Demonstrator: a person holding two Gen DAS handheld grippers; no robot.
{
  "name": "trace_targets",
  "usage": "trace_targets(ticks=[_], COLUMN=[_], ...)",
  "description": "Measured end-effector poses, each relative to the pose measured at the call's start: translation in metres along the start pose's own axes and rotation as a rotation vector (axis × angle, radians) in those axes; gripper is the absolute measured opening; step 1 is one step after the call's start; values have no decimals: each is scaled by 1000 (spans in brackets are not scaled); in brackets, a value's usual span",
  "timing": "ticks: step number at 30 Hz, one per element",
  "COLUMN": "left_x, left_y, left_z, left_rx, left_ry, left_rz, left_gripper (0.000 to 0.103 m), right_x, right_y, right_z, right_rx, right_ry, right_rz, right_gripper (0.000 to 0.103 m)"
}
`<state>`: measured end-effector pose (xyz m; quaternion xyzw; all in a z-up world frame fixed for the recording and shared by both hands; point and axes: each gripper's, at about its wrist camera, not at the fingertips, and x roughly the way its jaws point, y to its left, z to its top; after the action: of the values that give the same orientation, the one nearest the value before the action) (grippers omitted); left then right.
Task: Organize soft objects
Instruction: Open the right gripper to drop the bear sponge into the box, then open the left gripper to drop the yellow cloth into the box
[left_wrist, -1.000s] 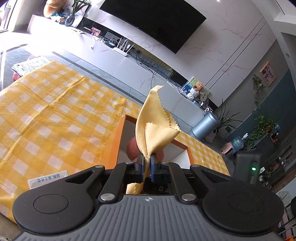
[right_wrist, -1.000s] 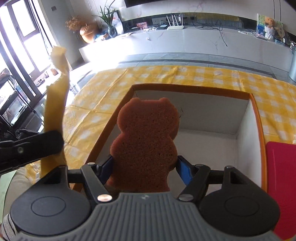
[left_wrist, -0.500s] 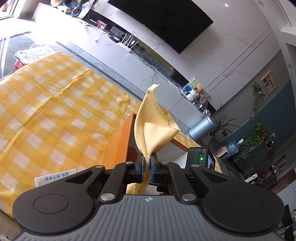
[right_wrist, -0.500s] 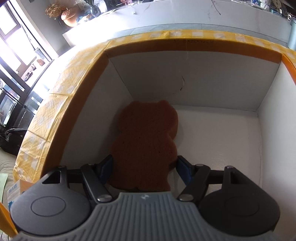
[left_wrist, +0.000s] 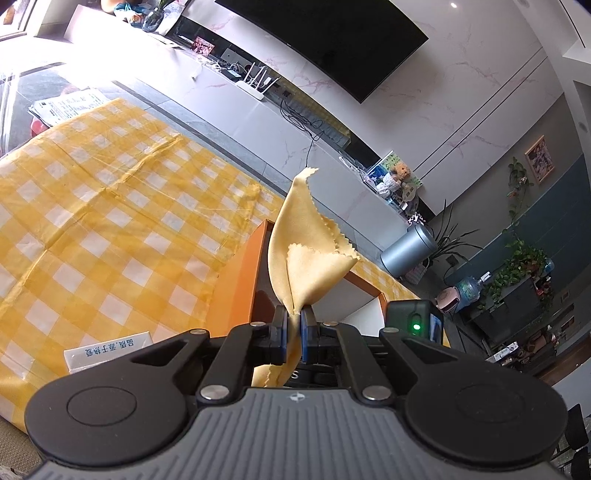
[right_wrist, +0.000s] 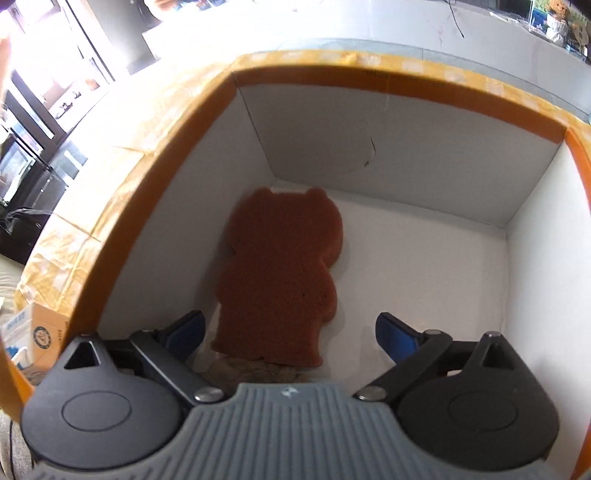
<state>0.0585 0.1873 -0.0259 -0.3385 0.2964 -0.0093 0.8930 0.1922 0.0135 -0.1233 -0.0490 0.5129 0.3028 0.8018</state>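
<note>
My left gripper (left_wrist: 293, 325) is shut on a yellow cloth (left_wrist: 303, 254) with zigzag edges, held up beside the orange box (left_wrist: 240, 280). In the right wrist view my right gripper (right_wrist: 291, 332) is open, low inside the orange-rimmed box (right_wrist: 399, 77) with white walls. A brown bear-shaped sponge (right_wrist: 280, 273) lies flat on the box floor between the spread blue fingers (right_wrist: 397, 338), free of them.
A yellow checked tablecloth (left_wrist: 110, 229) covers the table. A small white carton (left_wrist: 107, 352) with printed text lies near the box's left side; it also shows in the right wrist view (right_wrist: 29, 332). The right gripper's body (left_wrist: 413, 317) with a green light rises at the box.
My right gripper carried the bear sponge down into the box, then opened and let it go on the floor. My left gripper kept hold of the cloth and barely shifted.
</note>
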Motion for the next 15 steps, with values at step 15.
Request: trace_targets(ticks=[15], left_x=[5], left_y=[-31], left_z=[-9], left_rx=[102], left_ry=[-20], left_rz=[-51], left_gripper=[7], right_x=[-123], right_y=[-6], right_z=[-25], right_rx=[-190], right_ry=[-465], right_rz=[-95], right_gripper=[101])
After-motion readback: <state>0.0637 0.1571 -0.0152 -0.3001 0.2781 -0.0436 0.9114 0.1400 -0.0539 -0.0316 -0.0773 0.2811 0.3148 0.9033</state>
